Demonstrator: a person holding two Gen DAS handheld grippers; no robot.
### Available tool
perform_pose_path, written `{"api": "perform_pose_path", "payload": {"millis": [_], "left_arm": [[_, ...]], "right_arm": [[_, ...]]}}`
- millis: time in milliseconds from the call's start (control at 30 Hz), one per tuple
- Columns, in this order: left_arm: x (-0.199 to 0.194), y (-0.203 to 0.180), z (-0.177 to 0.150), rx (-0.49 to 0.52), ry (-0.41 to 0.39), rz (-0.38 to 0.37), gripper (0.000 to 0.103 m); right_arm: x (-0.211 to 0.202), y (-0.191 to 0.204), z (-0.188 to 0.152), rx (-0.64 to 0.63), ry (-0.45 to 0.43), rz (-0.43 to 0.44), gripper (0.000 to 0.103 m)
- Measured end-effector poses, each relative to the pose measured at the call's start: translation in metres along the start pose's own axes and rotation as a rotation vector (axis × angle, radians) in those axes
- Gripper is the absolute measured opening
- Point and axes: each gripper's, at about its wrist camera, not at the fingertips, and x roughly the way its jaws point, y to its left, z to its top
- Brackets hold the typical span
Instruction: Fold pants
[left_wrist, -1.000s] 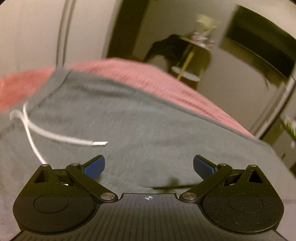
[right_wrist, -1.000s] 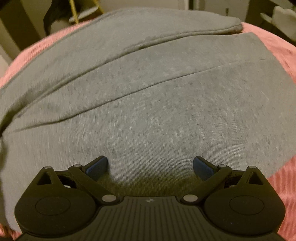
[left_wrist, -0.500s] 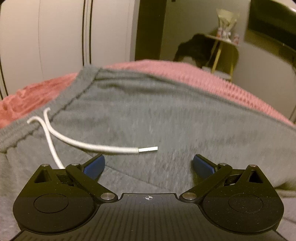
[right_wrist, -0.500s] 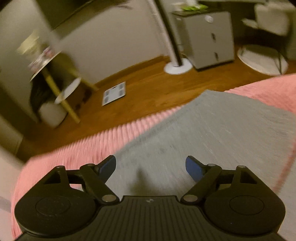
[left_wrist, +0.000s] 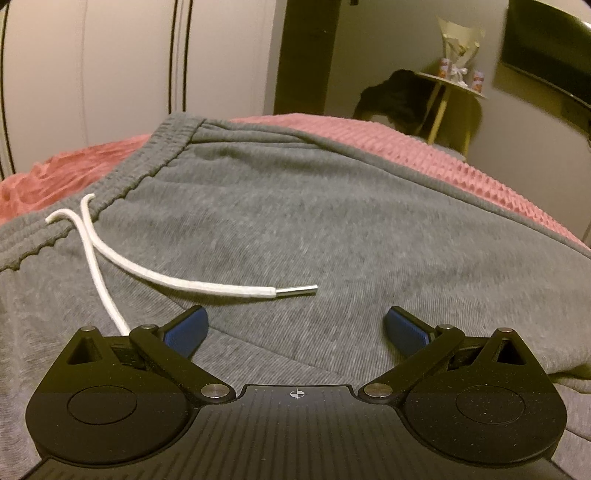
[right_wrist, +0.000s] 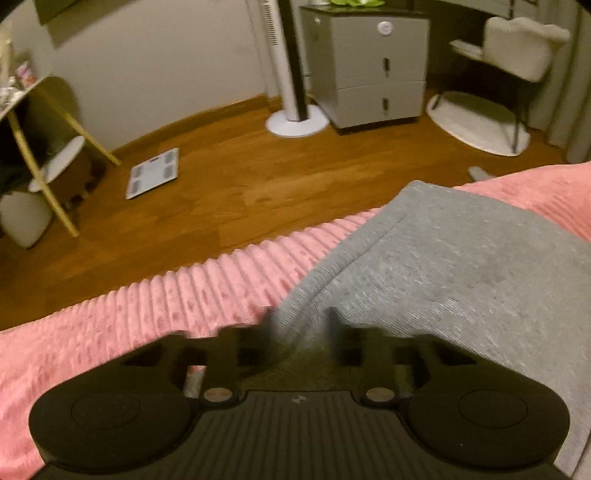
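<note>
Grey sweatpants (left_wrist: 295, 221) lie on a pink blanket (left_wrist: 424, 155). The elastic waistband (left_wrist: 122, 177) runs at the upper left, and a white drawstring (left_wrist: 184, 284) with a metal tip lies across the fabric. My left gripper (left_wrist: 295, 326) is open and empty, just above the pants below the drawstring. In the right wrist view the leg end of the pants (right_wrist: 443, 266) lies near the bed edge. My right gripper (right_wrist: 299, 325) is blurred, with its fingers drawn close together over the hem edge of the leg. I cannot tell whether it pinches the fabric.
The pink blanket (right_wrist: 147, 314) ends at the bed edge, with wooden floor (right_wrist: 240, 177) beyond. On the floor are a scale (right_wrist: 153, 177), a fan base (right_wrist: 297, 122), a grey drawer cabinet (right_wrist: 369, 70), a chair (right_wrist: 517, 55) and a yellow-legged side table (left_wrist: 450, 96).
The right gripper swung from the pants' middle to the leg hem at the bed edge, and its fingers have come much closer together. The left gripper drifted closer to the waistband, still open.
</note>
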Motion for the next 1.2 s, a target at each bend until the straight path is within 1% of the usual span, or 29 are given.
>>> {"api": "perform_pose_path", "payload": {"millis": [33, 100, 167, 233, 267, 333, 367, 400, 433, 467, 500, 533, 567, 600, 633, 667, 700, 733, 767, 867, 900, 933, 1000, 1033, 1067, 1100, 1133, 1167, 1200], "left_arm": [[0.0, 0.0, 0.0, -0.001, -0.001, -0.001, 0.103], [0.0, 0.001, 0.0, -0.006, -0.003, -0.005, 0.103], [-0.001, 0.002, 0.0, -0.012, -0.006, -0.01, 0.103], [-0.001, 0.002, 0.0, -0.013, -0.006, -0.009, 0.103], [-0.001, 0.002, 0.0, -0.015, -0.007, -0.009, 0.103], [-0.002, 0.003, 0.001, -0.021, -0.009, -0.013, 0.103], [-0.003, 0.004, 0.001, -0.025, -0.01, -0.016, 0.103], [-0.004, 0.005, 0.001, -0.035, -0.013, -0.023, 0.103], [-0.004, 0.007, 0.001, -0.044, -0.014, -0.028, 0.103], [-0.005, 0.008, 0.001, -0.051, -0.016, -0.033, 0.103], [-0.007, 0.009, 0.001, -0.061, -0.018, -0.036, 0.103], [-0.008, 0.01, 0.001, -0.067, -0.018, -0.039, 0.103], [-0.009, 0.01, 0.0, -0.072, -0.02, -0.041, 0.103], [-0.011, 0.01, -0.001, -0.076, -0.02, -0.042, 0.103], [-0.013, 0.009, -0.001, -0.075, -0.02, -0.039, 0.103], [-0.015, 0.008, -0.003, -0.071, -0.019, -0.036, 0.103], [-0.017, 0.007, -0.003, -0.065, -0.018, -0.031, 0.103], [-0.02, 0.006, -0.005, -0.06, -0.017, -0.026, 0.103], [-0.021, 0.006, -0.005, -0.058, -0.016, -0.024, 0.103], [-0.025, 0.005, -0.008, -0.058, -0.016, -0.023, 0.103], [-0.025, 0.006, -0.009, -0.058, -0.017, -0.023, 0.103], [-0.024, 0.006, -0.009, -0.057, -0.02, -0.023, 0.103], [-0.024, 0.006, -0.011, -0.059, -0.024, -0.025, 0.103], [-0.023, 0.007, -0.011, -0.059, -0.025, -0.026, 0.103], [-0.023, 0.007, -0.011, -0.059, -0.025, -0.026, 0.103], [-0.023, 0.007, -0.011, -0.06, -0.025, -0.026, 0.103], [-0.023, 0.006, -0.011, -0.06, -0.024, -0.027, 0.103], [-0.023, 0.007, -0.011, -0.061, -0.024, -0.027, 0.103], [-0.023, 0.006, -0.011, -0.061, -0.024, -0.027, 0.103]], "right_arm": [[-0.006, -0.007, 0.0, 0.013, -0.013, 0.03, 0.007], [-0.03, -0.029, -0.005, 0.085, -0.077, 0.134, 0.006], [-0.07, -0.055, -0.02, 0.131, -0.188, 0.231, 0.006], [-0.124, -0.092, -0.055, 0.175, -0.322, 0.339, 0.006], [-0.15, -0.111, -0.08, 0.183, -0.386, 0.372, 0.006], [-0.187, -0.147, -0.129, 0.231, -0.466, 0.416, 0.006], [-0.198, -0.165, -0.156, 0.267, -0.488, 0.42, 0.007], [-0.203, -0.182, -0.182, 0.283, -0.484, 0.391, 0.007], [-0.204, -0.192, -0.2, 0.281, -0.454, 0.345, 0.011], [-0.197, -0.202, -0.212, 0.273, -0.401, 0.289, 0.017], [-0.186, -0.213, -0.218, 0.282, -0.316, 0.237, 0.019], [-0.176, -0.225, -0.218, 0.337, -0.225, 0.212, 0.02], [-0.17, -0.236, -0.216, 0.39, -0.178, 0.234, 0.021], [-0.166, -0.243, -0.212, 0.42, -0.158, 0.248, 0.021], [-0.168, -0.245, -0.207, 0.41, -0.167, 0.249, 0.025], [-0.172, -0.24, -0.202, 0.35, -0.195, 0.247, 0.03], [-0.178, -0.228, -0.196, 0.232, -0.243, 0.198, 0.034], [-0.181, -0.216, -0.193, 0.112, -0.291, 0.151, 0.041], [-0.181, -0.2, -0.19, -0.039, -0.33, 0.121, 0.049], [-0.164, -0.16, -0.185, -0.361, -0.377, 0.001, 0.051], [-0.157, -0.155, -0.186, -0.432, -0.371, -0.021, 0.051], [-0.146, -0.149, -0.18, -0.475, -0.348, -0.03, 0.05], [-0.128, -0.144, -0.176, -0.527, -0.294, -0.044, 0.05], [-0.124, -0.142, -0.172, -0.545, -0.299, -0.053, 0.051], [-0.128, -0.14, -0.177, -0.543, -0.306, -0.05, 0.044], [-0.132, -0.144, -0.171, -0.508, -0.296, -0.024, 0.03], [-0.137, -0.15, -0.17, -0.466, -0.297, -0.004, 0.005], [-0.144, -0.159, -0.164, -0.395, -0.317, 0.005, 0.005], [-0.155, -0.176, -0.16, -0.277, -0.36, 0.013, 0.005]]}}
